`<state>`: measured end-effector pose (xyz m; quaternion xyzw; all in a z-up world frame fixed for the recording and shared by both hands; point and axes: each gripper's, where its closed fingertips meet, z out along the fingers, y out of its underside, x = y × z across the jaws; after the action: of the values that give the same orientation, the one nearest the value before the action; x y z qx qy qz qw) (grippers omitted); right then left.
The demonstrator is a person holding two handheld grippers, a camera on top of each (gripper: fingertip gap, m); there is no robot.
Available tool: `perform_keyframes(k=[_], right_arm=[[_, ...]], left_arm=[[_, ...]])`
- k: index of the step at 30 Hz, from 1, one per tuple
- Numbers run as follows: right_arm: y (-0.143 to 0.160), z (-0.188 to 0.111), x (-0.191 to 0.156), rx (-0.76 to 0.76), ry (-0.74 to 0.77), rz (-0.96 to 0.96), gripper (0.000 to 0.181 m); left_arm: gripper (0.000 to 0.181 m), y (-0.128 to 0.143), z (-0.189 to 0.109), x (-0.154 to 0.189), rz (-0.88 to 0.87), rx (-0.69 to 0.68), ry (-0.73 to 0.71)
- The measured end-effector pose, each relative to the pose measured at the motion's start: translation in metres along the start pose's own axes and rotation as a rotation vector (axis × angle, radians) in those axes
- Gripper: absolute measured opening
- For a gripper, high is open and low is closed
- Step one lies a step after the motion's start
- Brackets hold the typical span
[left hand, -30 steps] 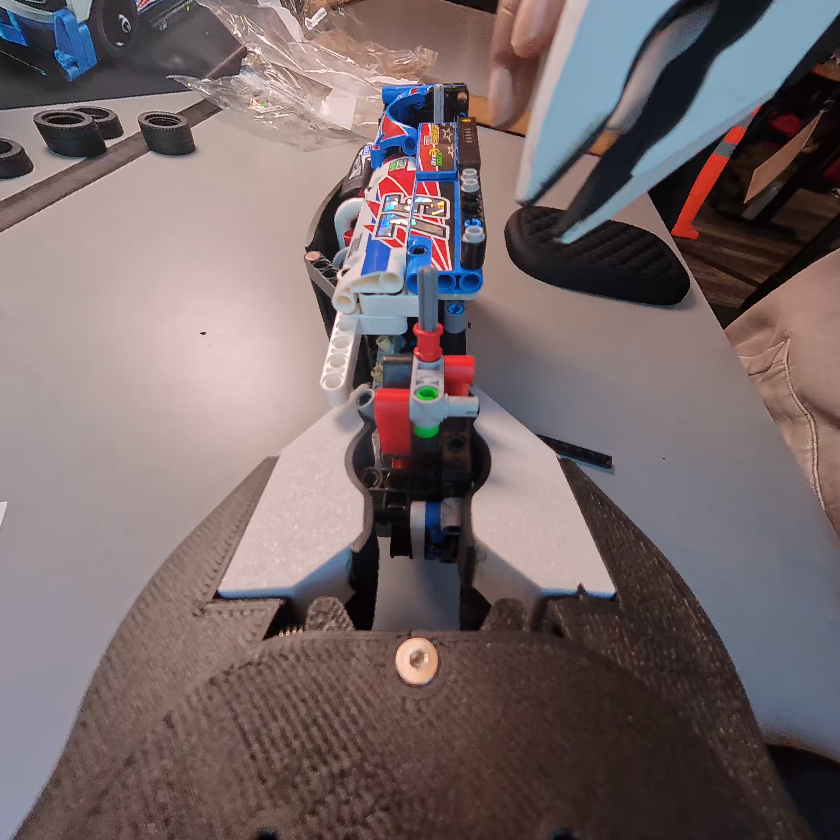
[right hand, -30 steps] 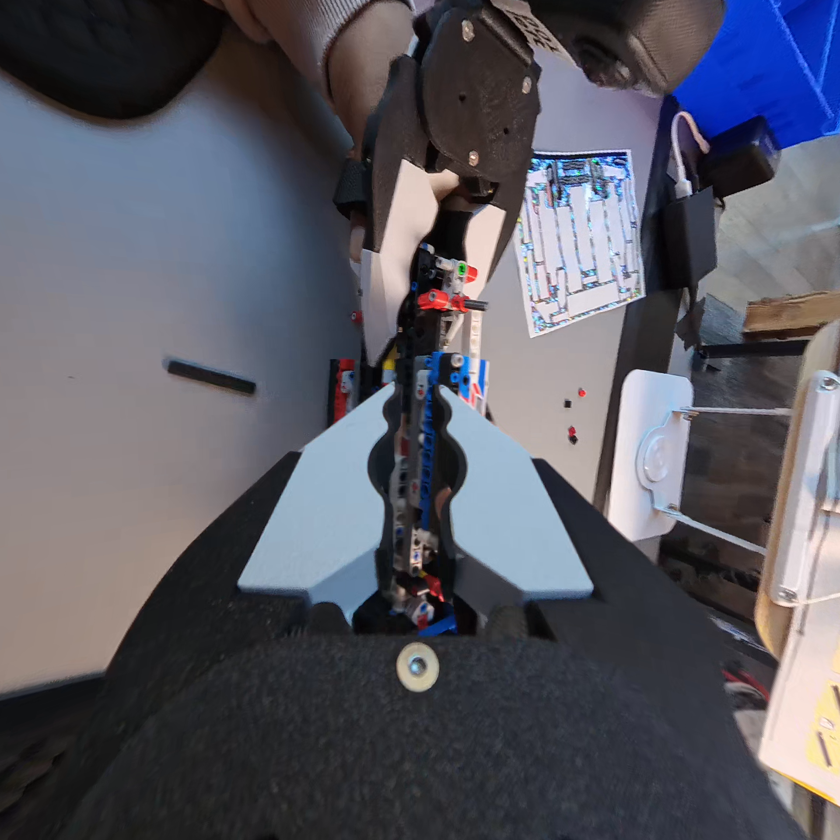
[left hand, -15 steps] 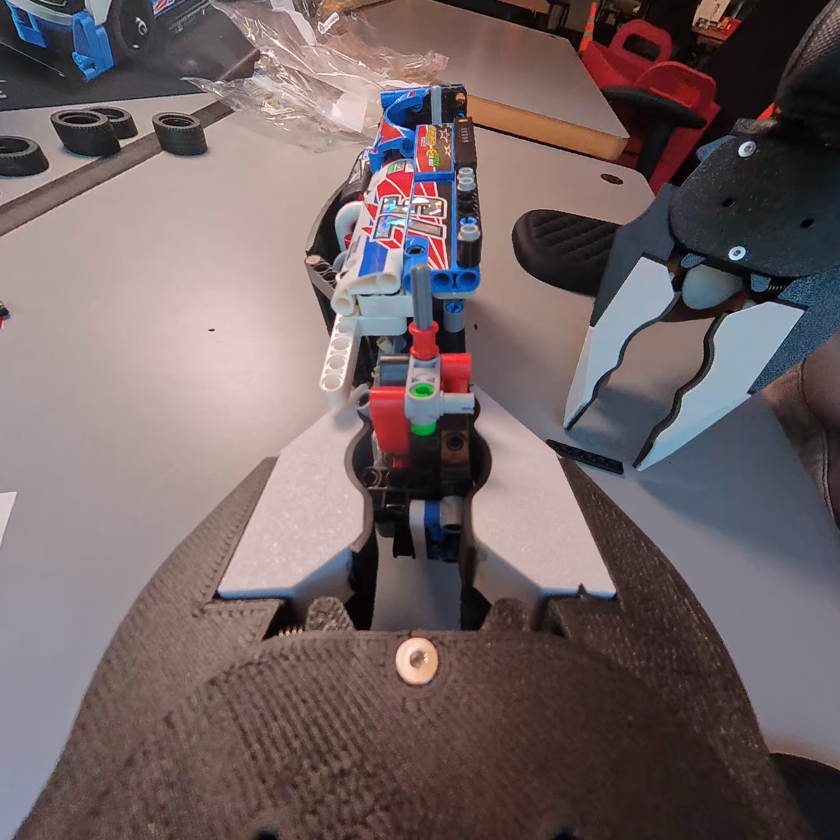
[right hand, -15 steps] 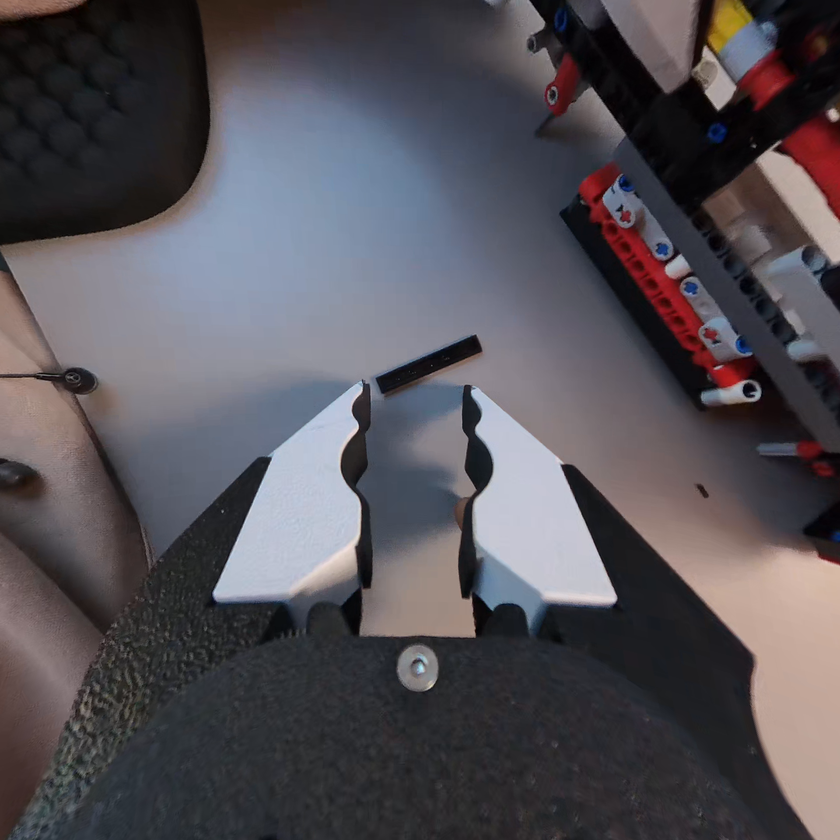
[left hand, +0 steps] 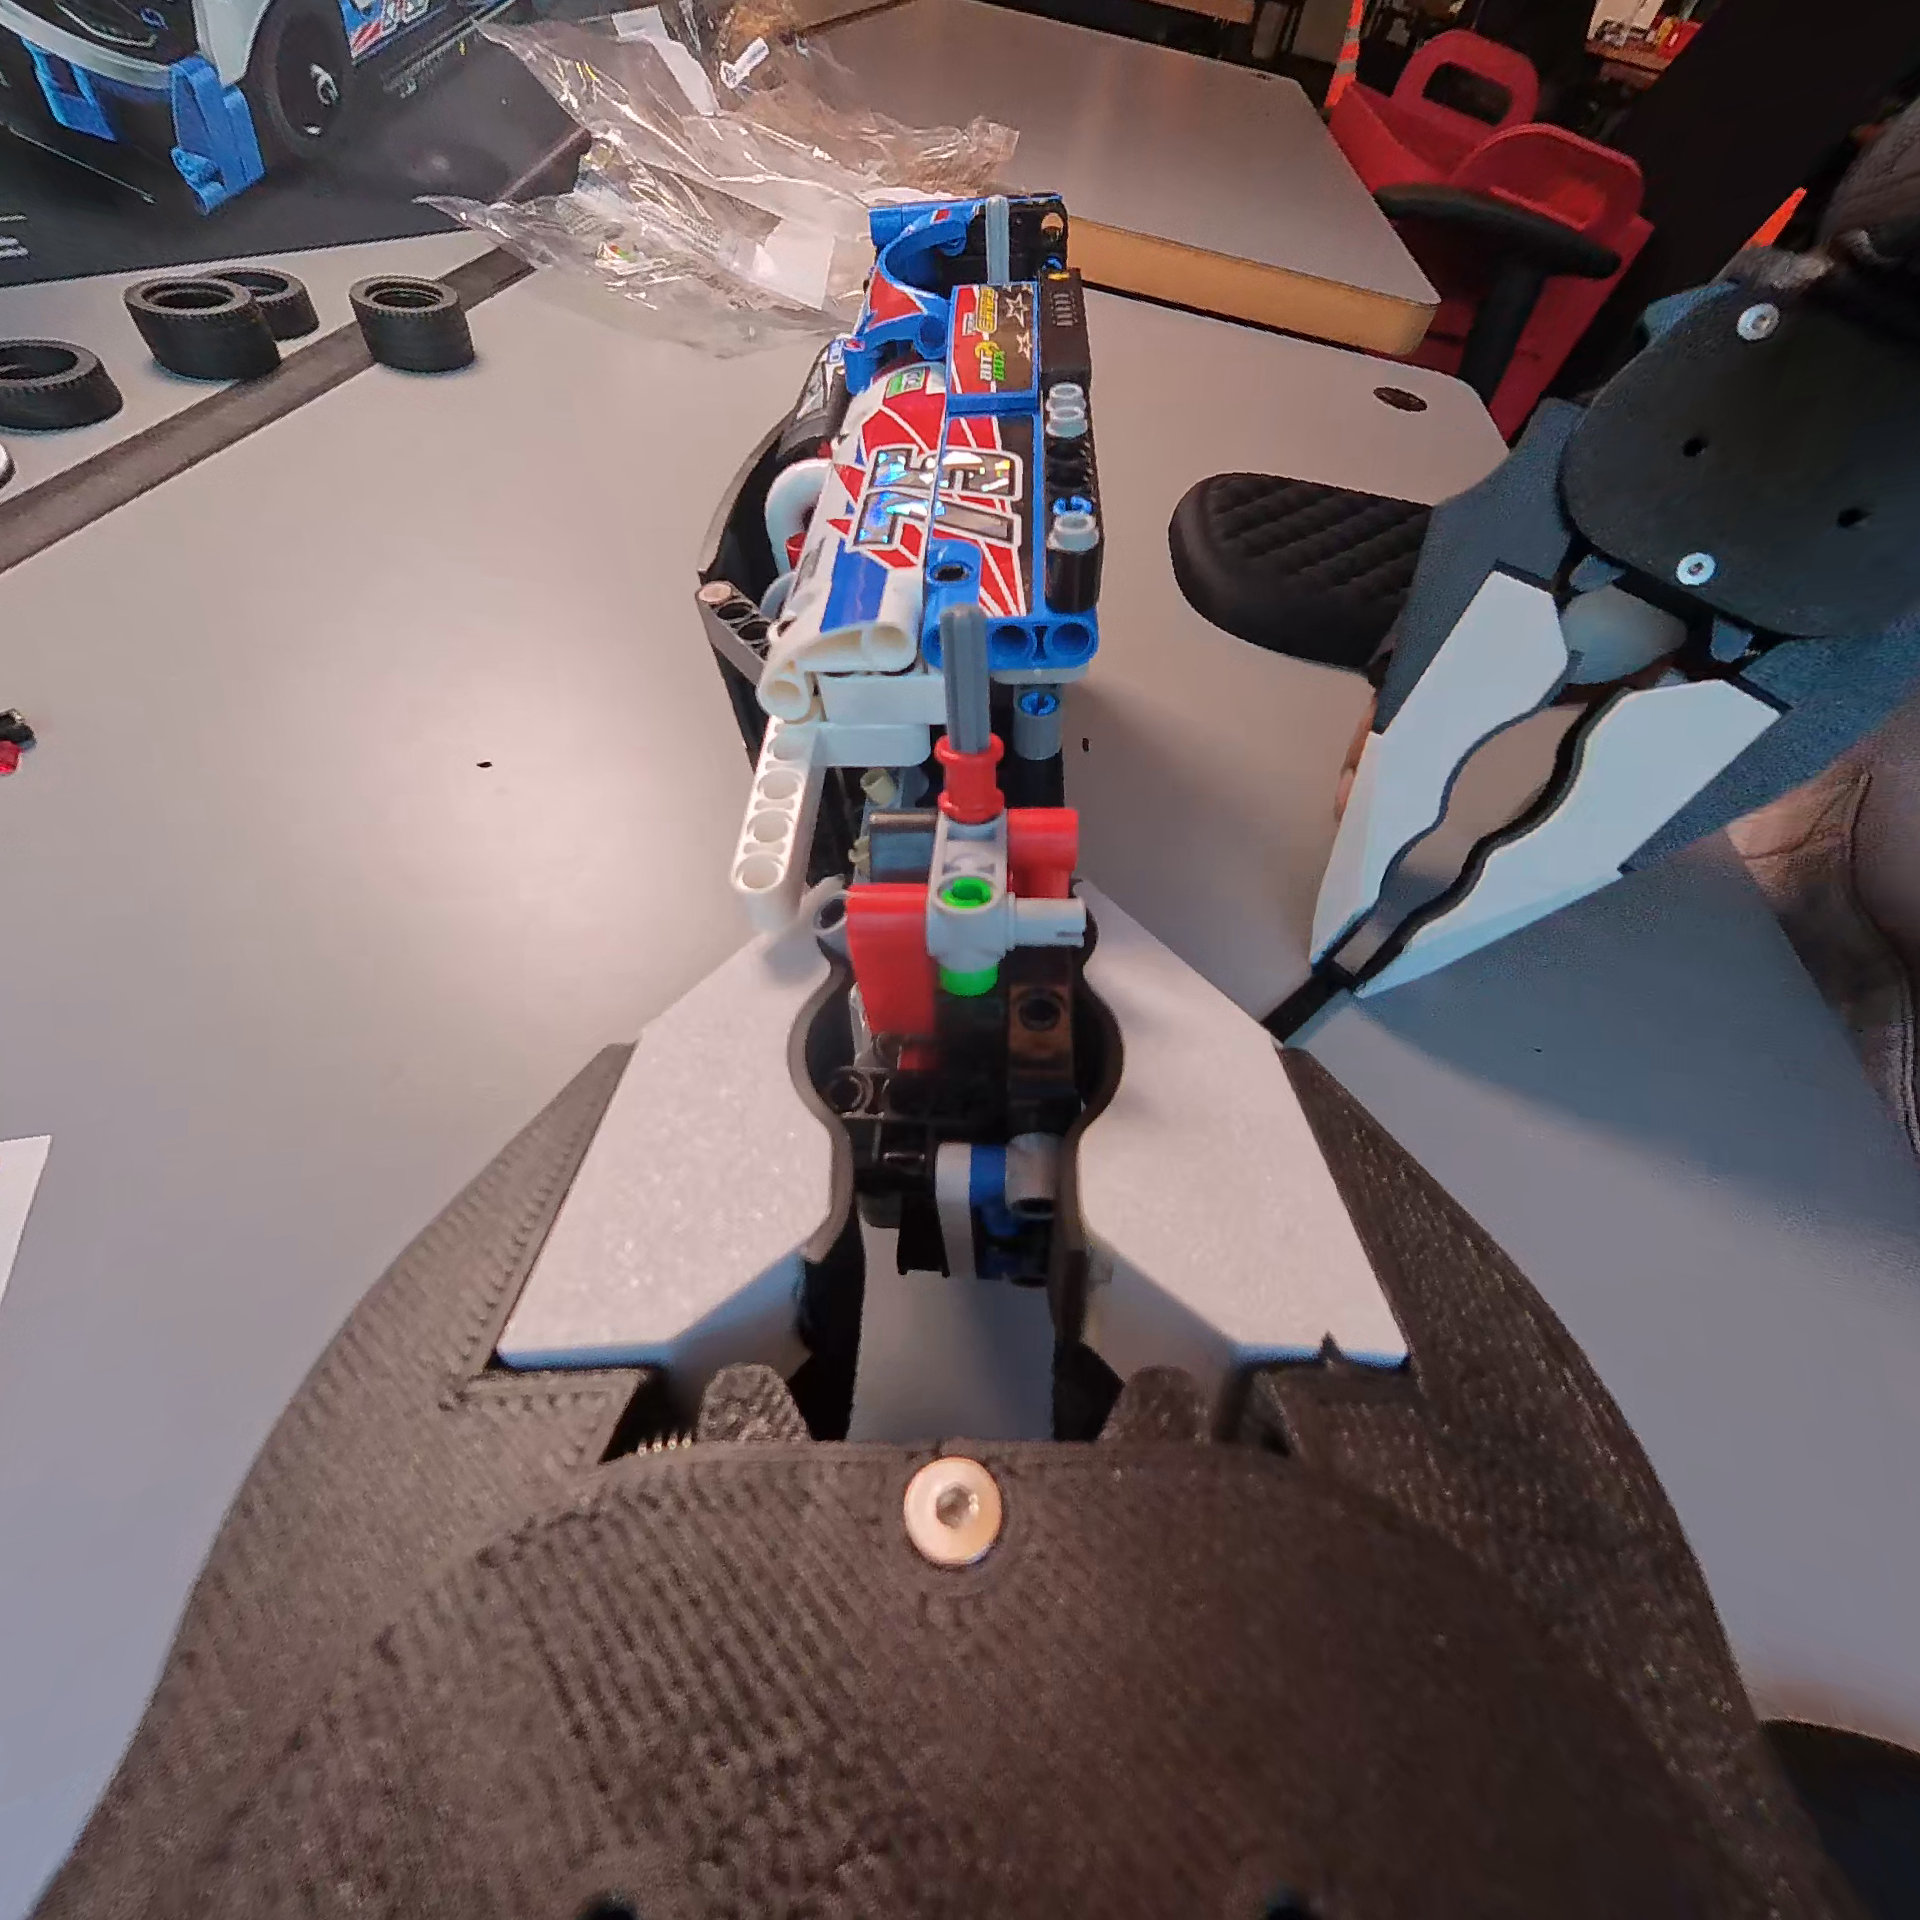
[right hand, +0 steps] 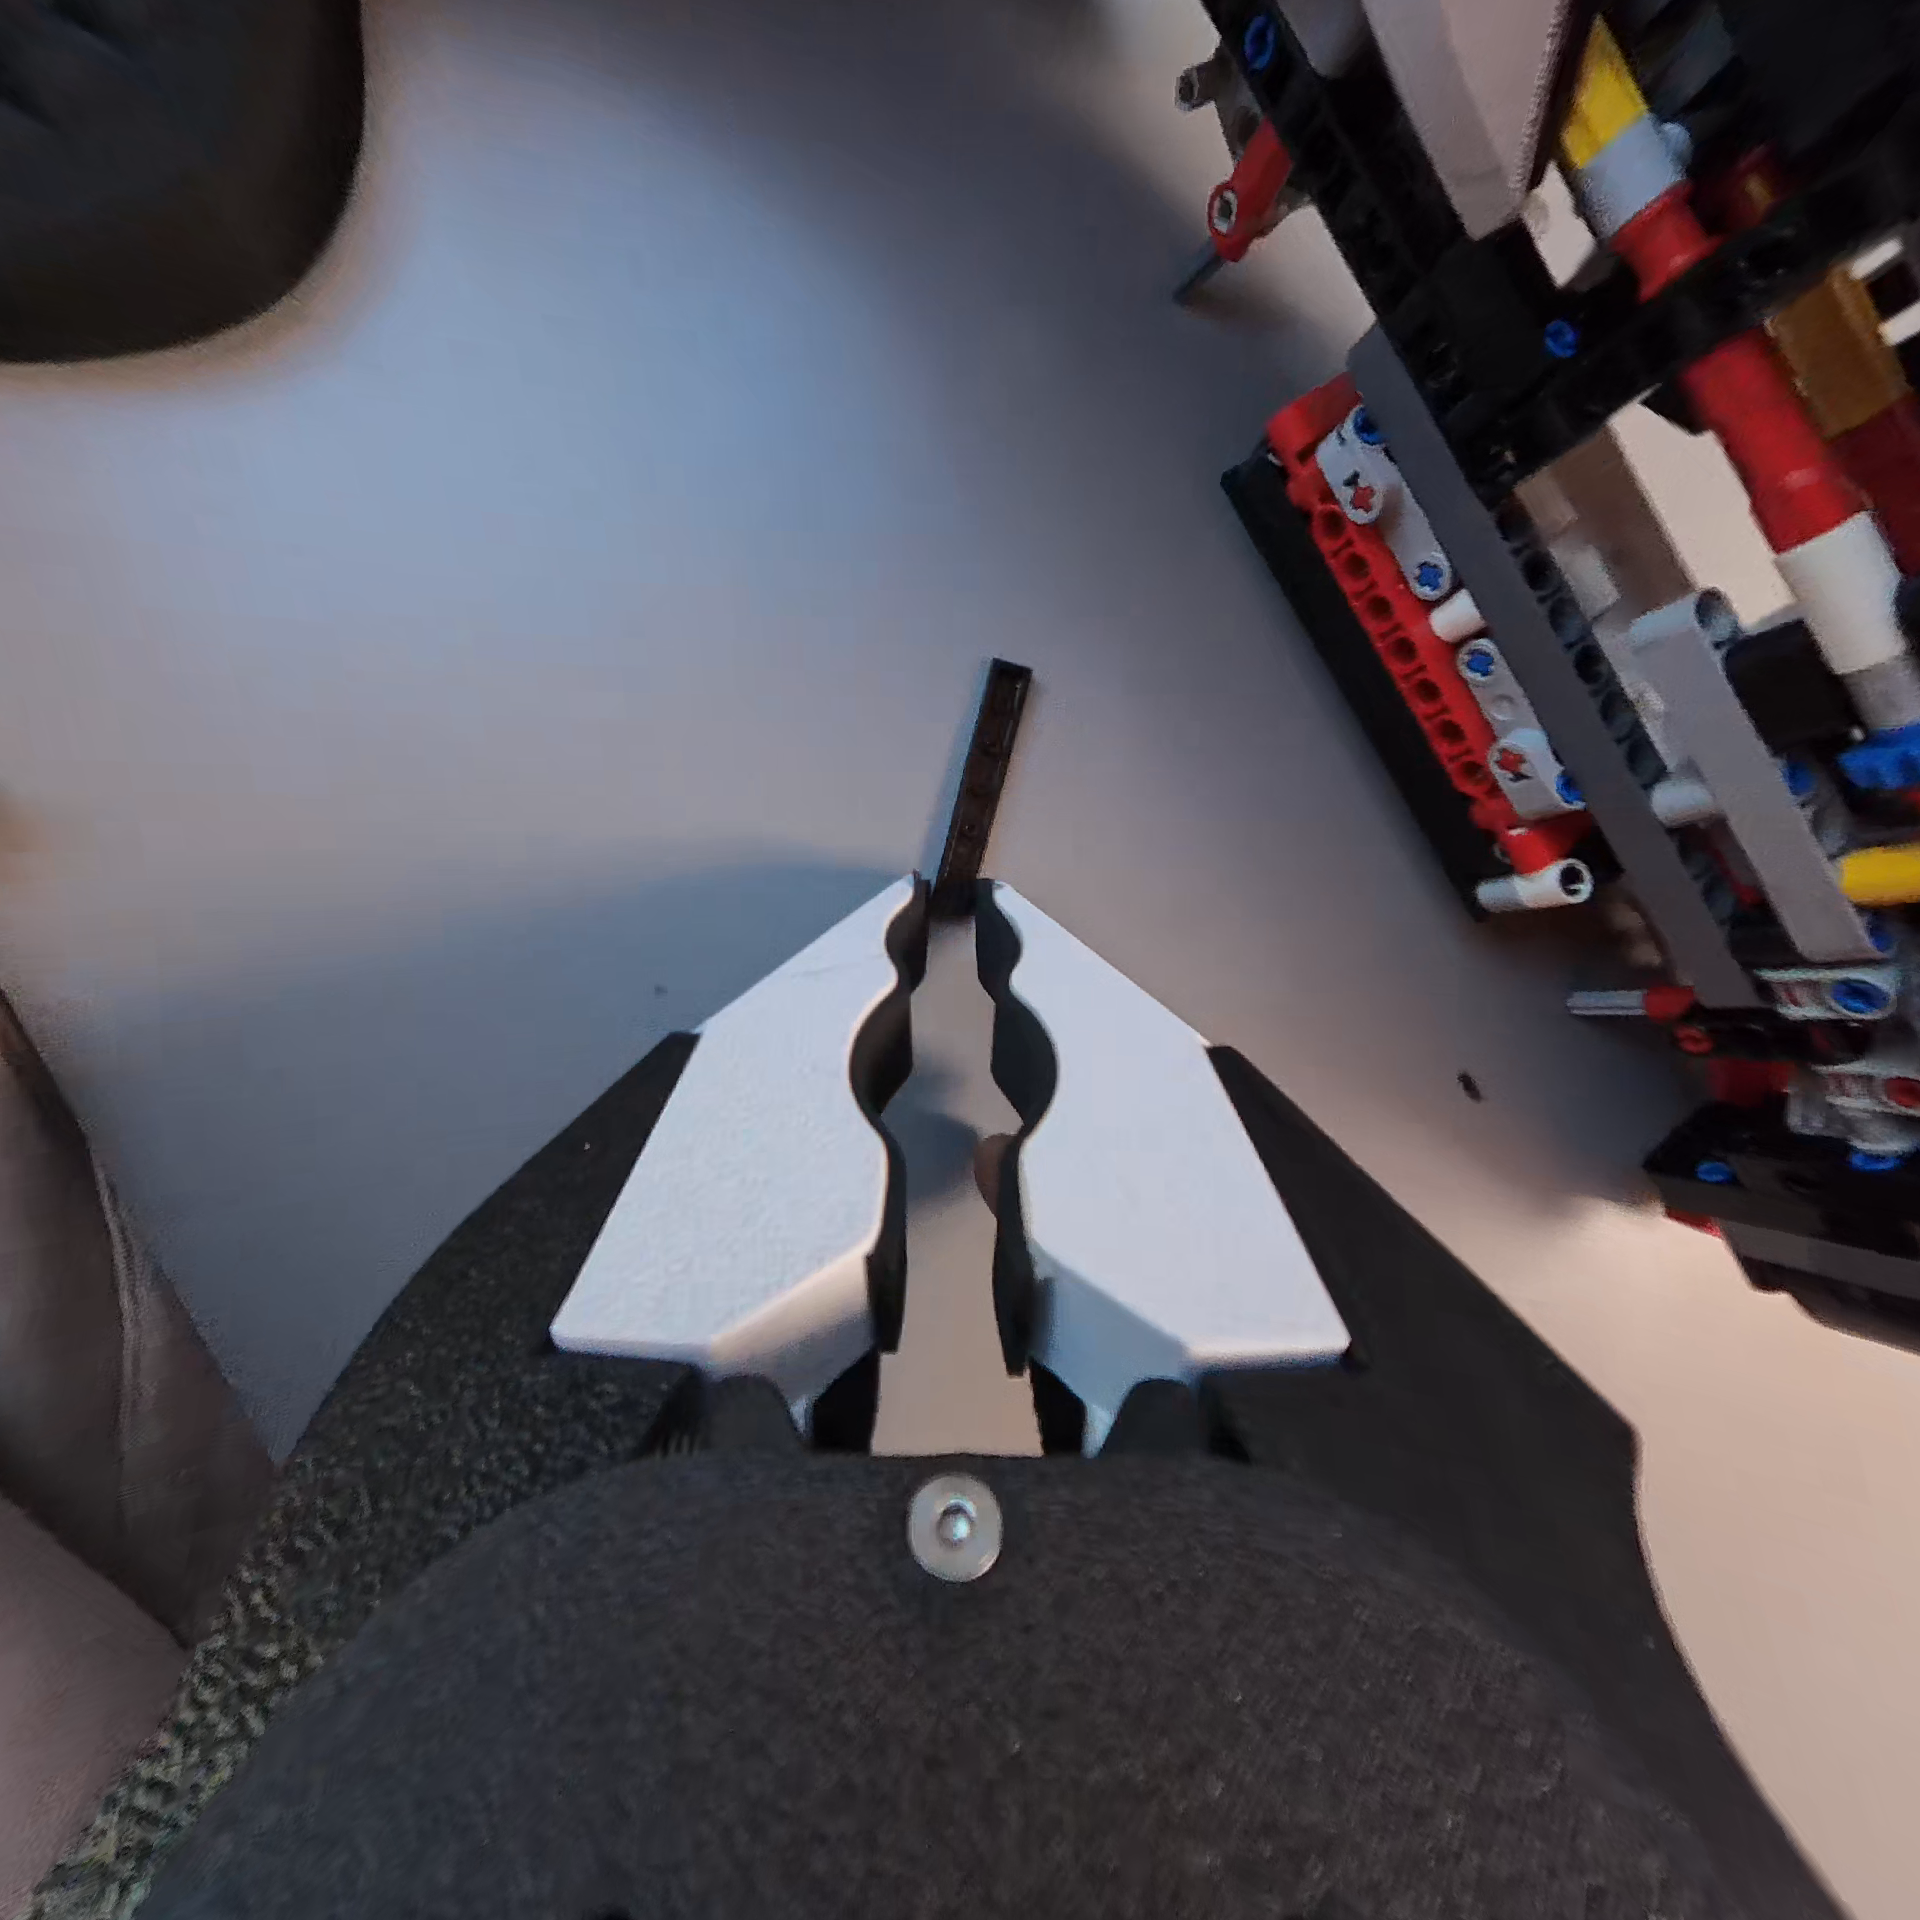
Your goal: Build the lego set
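Observation:
My left gripper (left hand: 956, 935) is shut on the near end of the lego car model (left hand: 935, 499), a long blue, red, white and black frame held on its side over the grey table (left hand: 364, 675). My right gripper (right hand: 948, 891) is down at the table with its jaws narrowed, tips pinching the near end of a thin black lego strip (right hand: 982, 779) that lies flat and points away. In the left wrist view the right gripper (left hand: 1340, 971) stands to the right of the model, with the strip (left hand: 1294, 1013) at its tips. The model (right hand: 1558, 644) fills the right wrist view's upper right.
Several black tyres (left hand: 208, 322) lie at the far left. A crumpled clear plastic bag (left hand: 727, 177) and the set's box (left hand: 156, 83) are behind them. A black textured pad (left hand: 1288, 561) lies right of the model. Small red pieces (left hand: 10, 732) sit at the left edge. The grippers' ends are close to 12 centimetres from one another.
My right gripper let go of the model's far end, came down to the table beside it, and closed its open jaws onto the end of the black strip. The left gripper held still.

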<state>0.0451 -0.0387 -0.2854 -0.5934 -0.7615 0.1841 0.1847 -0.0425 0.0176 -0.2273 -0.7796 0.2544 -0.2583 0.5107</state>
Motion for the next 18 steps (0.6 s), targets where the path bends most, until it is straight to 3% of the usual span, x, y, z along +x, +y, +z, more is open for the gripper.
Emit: perform_keyframes(k=[6,9,13,17,18], right_arm=[[0.009,-0.005,0.01,0.007,-0.072,-0.028,0.018],[0.006,-0.004,0.011,0.015,-0.107,0.036,0.012],[0.002,-0.003,0.018,0.018,-0.051,-0.033,0.006],[-0.008,-0.019,0.043,0.107,0.249,-0.427,0.007],[-0.007,-0.022,0.036,0.114,0.258,-0.523,0.018]], left_arm=[[0.035,0.0,0.0,0.0,-0.003,0.002,0.003],[0.035,0.0,0.0,0.0,-0.005,0.003,0.003],[0.035,0.0,0.0,0.001,-0.004,0.003,0.004],[0.035,0.0,0.0,0.001,-0.001,0.005,0.001],[0.034,0.0,0.0,0.001,0.002,0.005,0.0]])
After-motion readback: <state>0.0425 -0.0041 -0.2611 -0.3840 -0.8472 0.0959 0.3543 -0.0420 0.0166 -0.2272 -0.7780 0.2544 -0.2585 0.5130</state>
